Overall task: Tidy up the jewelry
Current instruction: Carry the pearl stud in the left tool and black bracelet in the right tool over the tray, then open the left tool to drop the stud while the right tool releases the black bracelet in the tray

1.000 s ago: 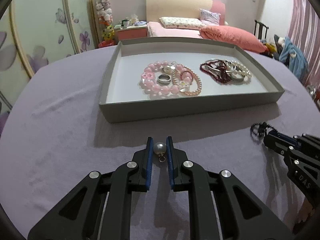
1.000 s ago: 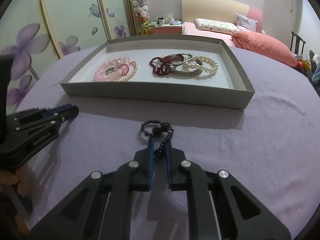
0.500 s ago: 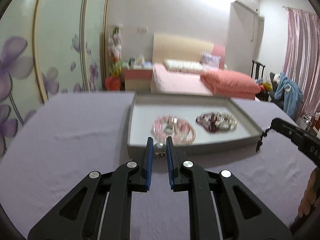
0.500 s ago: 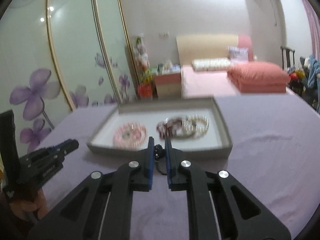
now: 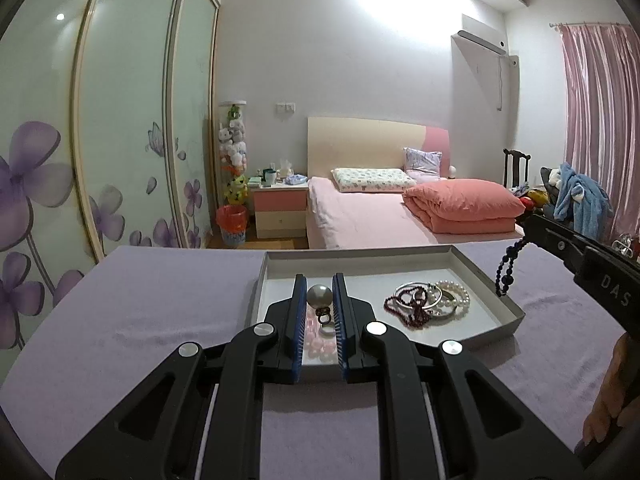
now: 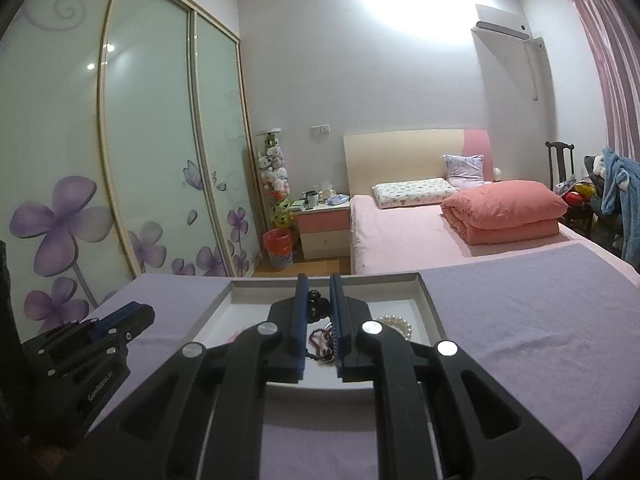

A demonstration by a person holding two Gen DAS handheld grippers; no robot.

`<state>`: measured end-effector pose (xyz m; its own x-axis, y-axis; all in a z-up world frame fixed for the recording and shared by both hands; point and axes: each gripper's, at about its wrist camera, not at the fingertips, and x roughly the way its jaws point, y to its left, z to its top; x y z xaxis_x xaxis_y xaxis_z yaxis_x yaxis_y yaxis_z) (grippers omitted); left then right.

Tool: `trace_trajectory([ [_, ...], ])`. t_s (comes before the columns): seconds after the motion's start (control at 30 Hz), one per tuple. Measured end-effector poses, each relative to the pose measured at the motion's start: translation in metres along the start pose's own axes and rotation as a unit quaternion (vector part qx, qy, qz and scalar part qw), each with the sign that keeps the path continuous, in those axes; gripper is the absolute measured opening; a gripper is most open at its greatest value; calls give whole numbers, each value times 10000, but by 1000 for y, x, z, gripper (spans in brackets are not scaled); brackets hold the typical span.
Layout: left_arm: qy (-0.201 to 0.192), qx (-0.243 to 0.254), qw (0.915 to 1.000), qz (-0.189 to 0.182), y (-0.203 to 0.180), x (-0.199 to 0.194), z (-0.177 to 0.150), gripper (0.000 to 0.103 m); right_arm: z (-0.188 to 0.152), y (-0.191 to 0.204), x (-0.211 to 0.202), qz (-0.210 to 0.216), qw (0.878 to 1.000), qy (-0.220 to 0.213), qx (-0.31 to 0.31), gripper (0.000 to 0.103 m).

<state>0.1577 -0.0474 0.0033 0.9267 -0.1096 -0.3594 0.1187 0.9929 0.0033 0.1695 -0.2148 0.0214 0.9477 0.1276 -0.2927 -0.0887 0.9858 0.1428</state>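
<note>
Table (image 5: 132, 304) w/ lilac cloth carries grey tray (image 5: 506, 300). Left tongs (image 5: 319, 296) clamped on pearl pendant (image 5: 319, 295), held above tray's left part. Right tongs (image 6: 319, 304) clamped on dark bead bracelet (image 5: 507, 266), which dangles over tray's right edge.

Grey tray (image 5: 472, 265), lilac cloth (image 5: 160, 304), white pearl (image 5: 319, 295), dark blue beads (image 5: 506, 267), purple-flowered wardrobe doors (image 5: 120, 152).

Left gripper (image 5: 319, 300) and right gripper (image 6: 319, 300): matte black linkage arms with round silver screw heads and ribbed blue pads (image 5: 298, 328). White lettering, apparently "DAS", marks the right gripper's side. Bare skin of the person's right hand (image 5: 610, 400) shows at the frame edge.
</note>
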Motion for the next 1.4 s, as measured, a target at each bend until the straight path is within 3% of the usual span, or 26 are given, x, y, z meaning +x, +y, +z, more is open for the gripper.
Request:
trace_trajectory([
  [0.63,59,-49,9999,-138,-5,40,5,14,14,-9,47,-135,9999,-61,39,11],
  [0.83,222,-31,9996,-164,-8,63,4,14,11,-19,75,-160,9997,119,159,11],
  [0.97,396,3,9989,-235,-11,78,4,14,7,-24,101,-77,9985,461,292,12],
  [1.07,560,-127,9979,-312,-8,86,4,20,5,-31,113,37,9960,741,504,23],
  [1.1,603,-208,9974,-346,-4,87,5,24,4,-34,112,41,9956,748,560,39],
  [1.13,622,-275,9971,-354,-1,88,6,29,4,-37,109,11,9958,684,601,45],
  [1.4,651,-983,9915,-546,38,65,8,32,4,-53,77,-9,9946,612,834,45],
])
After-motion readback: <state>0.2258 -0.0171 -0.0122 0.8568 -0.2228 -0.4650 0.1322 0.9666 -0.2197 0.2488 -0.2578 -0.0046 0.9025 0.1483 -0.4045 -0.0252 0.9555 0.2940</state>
